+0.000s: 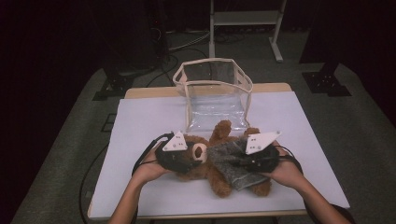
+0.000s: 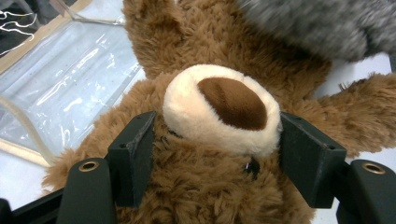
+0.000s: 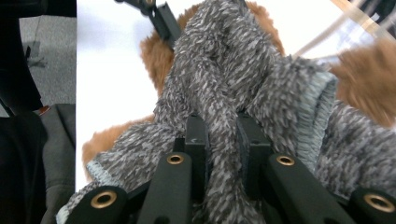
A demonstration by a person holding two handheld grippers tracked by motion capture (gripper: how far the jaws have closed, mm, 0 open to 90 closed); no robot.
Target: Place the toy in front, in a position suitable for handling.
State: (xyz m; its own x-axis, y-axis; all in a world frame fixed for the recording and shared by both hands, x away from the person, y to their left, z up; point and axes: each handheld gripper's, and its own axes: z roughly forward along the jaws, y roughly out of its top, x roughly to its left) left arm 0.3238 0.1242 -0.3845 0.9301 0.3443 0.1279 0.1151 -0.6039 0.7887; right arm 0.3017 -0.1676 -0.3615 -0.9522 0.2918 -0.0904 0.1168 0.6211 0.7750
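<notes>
1. Teddy bear [image 1: 212, 161], brown and plush, lies on its back near the desk's [image 1: 140, 121] front edge, midway between the side edges.
2. Clear bag [image 1: 215, 95] stands open at the far edge, just behind the bear.
3. Grey knit sweater [image 1: 231, 161] covers the bear's body.
4. Left gripper [image 2: 217, 140] clamps the bear's head, jaws flanking the muzzle.
5. Right gripper [image 3: 222, 140] pinches a sweater fold, jaws narrow.
</notes>
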